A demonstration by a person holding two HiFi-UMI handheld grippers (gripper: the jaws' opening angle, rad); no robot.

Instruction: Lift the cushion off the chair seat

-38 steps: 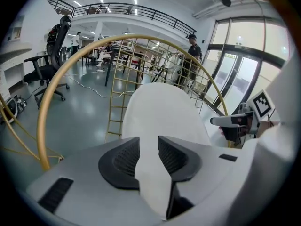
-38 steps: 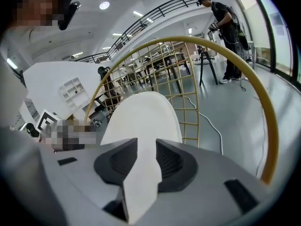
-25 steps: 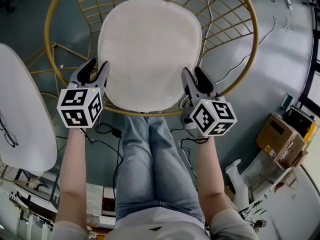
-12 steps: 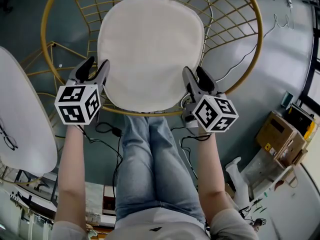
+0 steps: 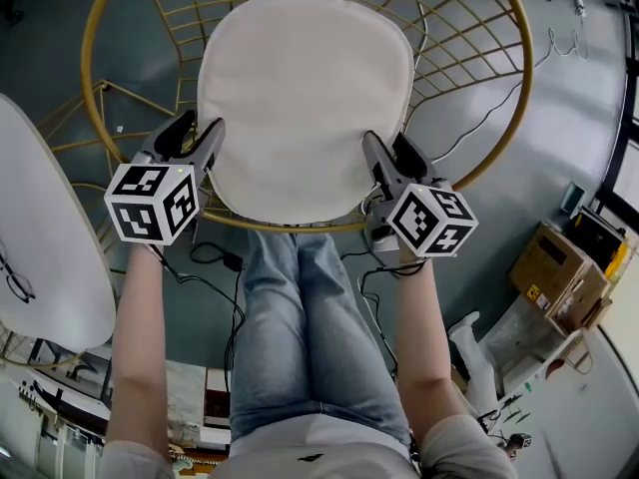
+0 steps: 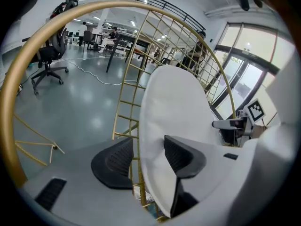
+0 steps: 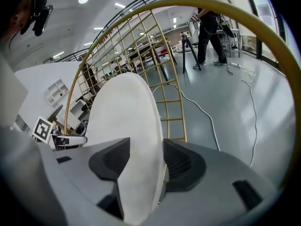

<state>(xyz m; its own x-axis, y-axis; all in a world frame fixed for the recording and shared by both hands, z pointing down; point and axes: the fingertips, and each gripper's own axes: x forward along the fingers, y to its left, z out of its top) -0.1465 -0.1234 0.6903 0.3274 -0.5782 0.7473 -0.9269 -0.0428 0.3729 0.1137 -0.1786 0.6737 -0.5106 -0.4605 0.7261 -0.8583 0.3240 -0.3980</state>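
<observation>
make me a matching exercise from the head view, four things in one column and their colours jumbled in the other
Things:
1. cushion
2. chair frame
3. jeans
4. cardboard box

Colours:
a. blue
b. brown
c. white
d. gold

Pairs: 1-c, 2-d, 3-a, 4-b

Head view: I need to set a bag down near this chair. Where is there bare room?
Bare floor lies right of the chair's gold rim, above the cardboard boxes; one cable crosses it. The cushion top is bare too. Crowded: its near edge, where the left gripper and right gripper, jaws just opening, straddle it.
</observation>
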